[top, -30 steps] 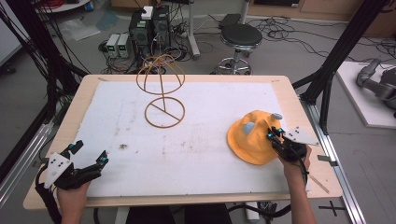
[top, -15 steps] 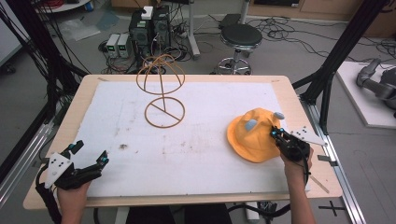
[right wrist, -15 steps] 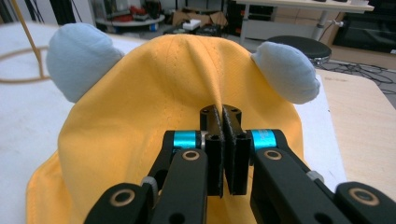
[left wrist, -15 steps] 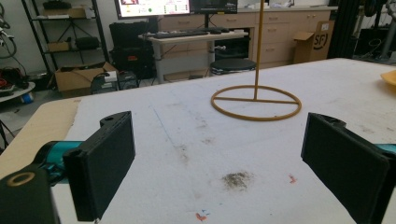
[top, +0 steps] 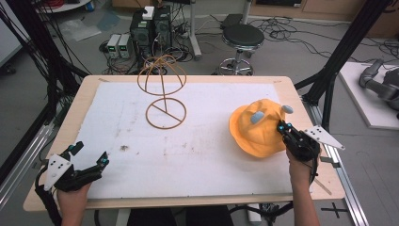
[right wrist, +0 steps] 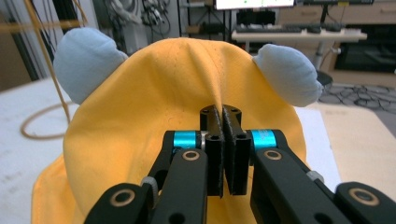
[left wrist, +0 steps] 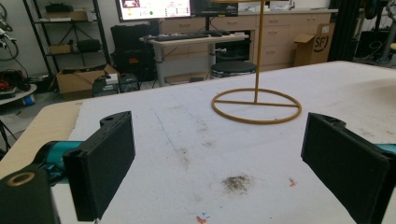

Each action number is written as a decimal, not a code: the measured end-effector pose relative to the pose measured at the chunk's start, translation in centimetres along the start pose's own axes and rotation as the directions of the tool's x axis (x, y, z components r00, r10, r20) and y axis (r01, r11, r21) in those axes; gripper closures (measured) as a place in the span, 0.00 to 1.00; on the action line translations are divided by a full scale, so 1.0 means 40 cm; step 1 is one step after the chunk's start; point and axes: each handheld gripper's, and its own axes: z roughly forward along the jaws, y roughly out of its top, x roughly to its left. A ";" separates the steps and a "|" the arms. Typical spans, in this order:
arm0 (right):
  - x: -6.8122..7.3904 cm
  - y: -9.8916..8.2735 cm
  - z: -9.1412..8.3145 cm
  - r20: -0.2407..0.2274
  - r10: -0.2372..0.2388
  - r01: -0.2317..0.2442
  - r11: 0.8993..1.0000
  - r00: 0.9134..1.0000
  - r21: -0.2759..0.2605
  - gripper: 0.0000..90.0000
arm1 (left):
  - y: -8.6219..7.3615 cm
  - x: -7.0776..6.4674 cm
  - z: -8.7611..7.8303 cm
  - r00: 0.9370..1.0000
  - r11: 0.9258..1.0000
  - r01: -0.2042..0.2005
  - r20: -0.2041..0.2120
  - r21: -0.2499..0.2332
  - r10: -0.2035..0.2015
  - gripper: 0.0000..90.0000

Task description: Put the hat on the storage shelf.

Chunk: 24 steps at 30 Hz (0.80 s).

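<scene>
Hat [top: 256, 129], yellow, two blue ears, pinched at a crown fold in the clamped right claw [top: 284, 128], lift apparently under way; left claw [top: 89, 153] idle, jaws apart, empty; next move likely carries it far left onto the stand [top: 162, 89].

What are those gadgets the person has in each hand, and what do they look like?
They are two hand-held tongs. The left tongs and right tongs are black linkage frames with brass-coloured pivot pins and small turquoise sleeves near the flat black pads. Each carries a grey three-cornered plate dotted with holes, and a black cable trails back along the forearm. No sleeves show on the forearms.
</scene>
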 end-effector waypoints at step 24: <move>0.141 0.240 0.059 -0.063 -0.018 0.006 0.983 0.998 -0.183 0.99 | 0.004 -0.004 0.004 1.000 1.000 -0.004 0.002 -0.005 0.004 0.11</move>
